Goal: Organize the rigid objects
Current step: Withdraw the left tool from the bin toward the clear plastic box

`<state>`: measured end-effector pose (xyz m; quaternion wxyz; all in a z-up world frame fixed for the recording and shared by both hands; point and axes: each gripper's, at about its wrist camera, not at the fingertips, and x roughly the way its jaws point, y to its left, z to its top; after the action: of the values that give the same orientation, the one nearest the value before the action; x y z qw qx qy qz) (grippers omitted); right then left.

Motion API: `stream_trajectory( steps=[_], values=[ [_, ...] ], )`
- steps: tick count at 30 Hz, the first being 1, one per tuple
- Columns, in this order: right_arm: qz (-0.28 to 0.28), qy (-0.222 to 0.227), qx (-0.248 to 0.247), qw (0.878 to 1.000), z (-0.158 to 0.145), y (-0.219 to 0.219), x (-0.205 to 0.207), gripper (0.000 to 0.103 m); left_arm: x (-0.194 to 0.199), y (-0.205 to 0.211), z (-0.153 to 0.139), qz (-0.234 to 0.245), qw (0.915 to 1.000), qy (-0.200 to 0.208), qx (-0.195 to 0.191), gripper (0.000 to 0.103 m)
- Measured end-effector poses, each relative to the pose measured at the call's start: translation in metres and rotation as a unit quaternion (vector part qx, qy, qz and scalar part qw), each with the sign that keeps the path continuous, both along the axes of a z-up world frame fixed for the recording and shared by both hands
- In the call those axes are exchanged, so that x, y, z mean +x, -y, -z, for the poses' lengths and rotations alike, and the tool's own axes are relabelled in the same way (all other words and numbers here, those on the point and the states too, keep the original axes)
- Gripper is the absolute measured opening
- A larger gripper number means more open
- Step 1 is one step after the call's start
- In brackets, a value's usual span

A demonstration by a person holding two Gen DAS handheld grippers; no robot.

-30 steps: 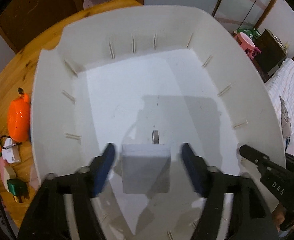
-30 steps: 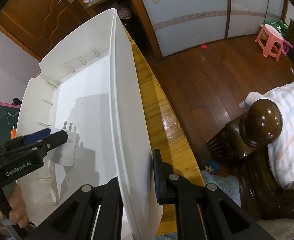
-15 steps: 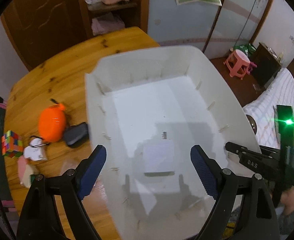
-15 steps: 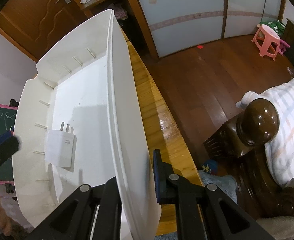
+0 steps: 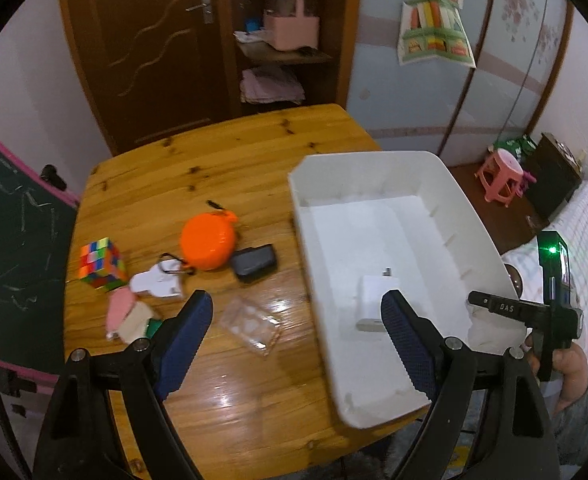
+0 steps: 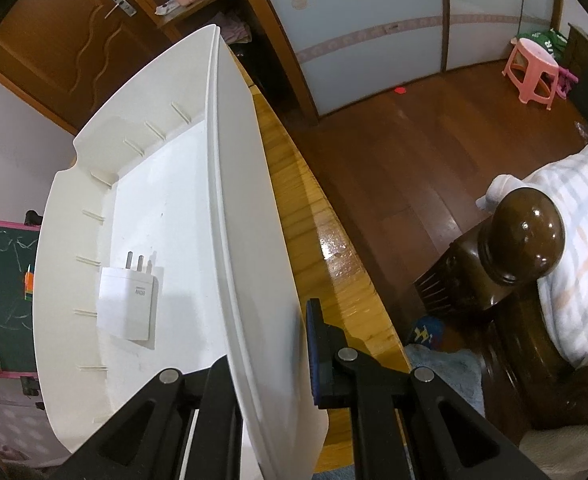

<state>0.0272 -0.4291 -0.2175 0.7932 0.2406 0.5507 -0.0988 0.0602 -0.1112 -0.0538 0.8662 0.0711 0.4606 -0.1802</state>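
Left gripper [image 5: 294, 320]: jaws spread wide with nothing between them, having just been opening; it hung above the table edge, the bin's near-left wall showing between its blue pads [image 5: 186, 330].
Right gripper [image 6: 272, 364]: clamped on the right wall of the white bin [image 6: 250, 240], one finger inside the wall and one outside.
White charger [image 6: 128, 306]: lay flat on the bin floor, near the front, prongs pointing toward the far wall; apart from both grippers.
White bin position: stood on the right part of the wooden table [image 5: 198, 168].
Items outside the bin: orange round case [image 5: 208, 242], black pouch [image 5: 254, 262] touching it, colour cube [image 5: 102, 264], white keyring piece [image 5: 156, 284], clear plastic tray [image 5: 250, 326], all left of the bin.
Person: a hand [image 5: 565, 368] gripped the right tool's handle.
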Motion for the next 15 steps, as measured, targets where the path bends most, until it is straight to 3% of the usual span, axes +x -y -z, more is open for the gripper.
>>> stream_trajectory(
  steps=[7, 15],
  values=[
    [0.002, -0.011, -0.019, 1.000, -0.003, -0.006, 0.002, 0.009, -0.004, -0.035, -0.003, -0.028, 0.9994, 0.019, 0.007, 0.088],
    [0.012, -0.026, -0.042, 0.999, -0.005, -0.015, 0.001, 0.007, 0.000, -0.062, 0.017, -0.055, 0.9981, 0.014, 0.025, 0.088]
  ],
)
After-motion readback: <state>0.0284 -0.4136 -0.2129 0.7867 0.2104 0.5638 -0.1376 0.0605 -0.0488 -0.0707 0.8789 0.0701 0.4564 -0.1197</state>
